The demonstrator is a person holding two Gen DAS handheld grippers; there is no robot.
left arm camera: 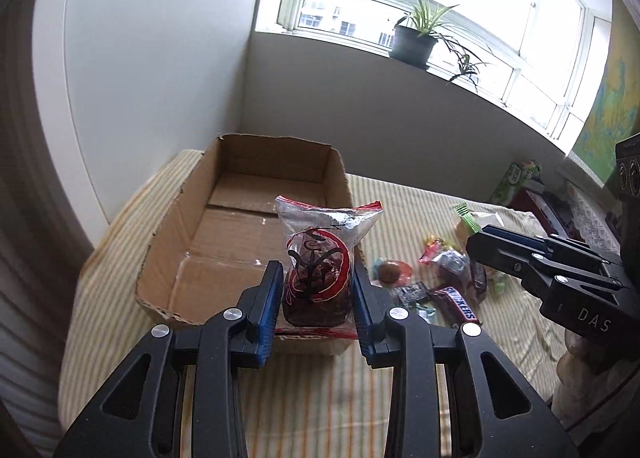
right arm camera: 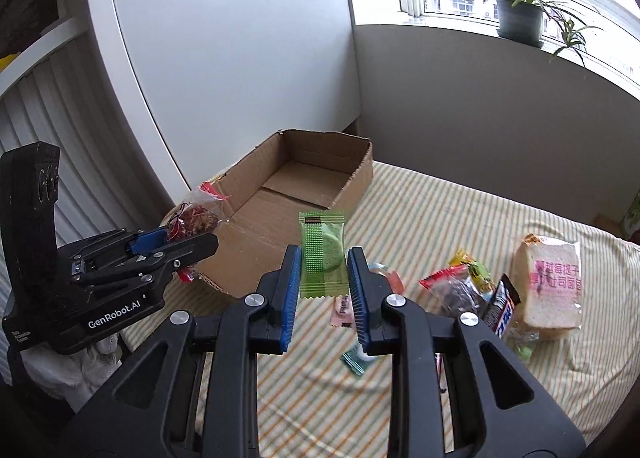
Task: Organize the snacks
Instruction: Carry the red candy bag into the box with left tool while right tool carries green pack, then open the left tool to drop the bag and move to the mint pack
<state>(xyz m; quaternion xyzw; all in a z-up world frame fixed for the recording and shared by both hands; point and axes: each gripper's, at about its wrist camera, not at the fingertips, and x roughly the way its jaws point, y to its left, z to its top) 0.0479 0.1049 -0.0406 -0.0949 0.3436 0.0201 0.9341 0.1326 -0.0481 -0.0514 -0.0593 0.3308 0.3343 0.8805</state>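
My left gripper point(left arm camera: 316, 270) is shut on a clear bag of dark red dried fruit point(left arm camera: 318, 278) and holds it upright above the near wall of an open cardboard box point(left arm camera: 240, 226). My right gripper point(right arm camera: 325, 254) is shut on a green wrapped cake point(right arm camera: 322, 258), held above the striped cloth just right of the cardboard box point(right arm camera: 312, 178). In the right wrist view the left gripper point(right arm camera: 188, 236) shows at the left with its bag point(right arm camera: 196, 218). The right gripper point(left arm camera: 478, 236) enters the left wrist view from the right. The box looks empty inside.
Loose snacks lie on the striped tablecloth point(right arm camera: 420, 210): a Snickers bar point(left arm camera: 460, 302), several small candies point(left arm camera: 394, 272) and a bagged slice of bread point(right arm camera: 552, 282). A white cabinet point(right arm camera: 240, 58) stands behind the box. A potted plant point(left arm camera: 414, 40) sits on the windowsill.
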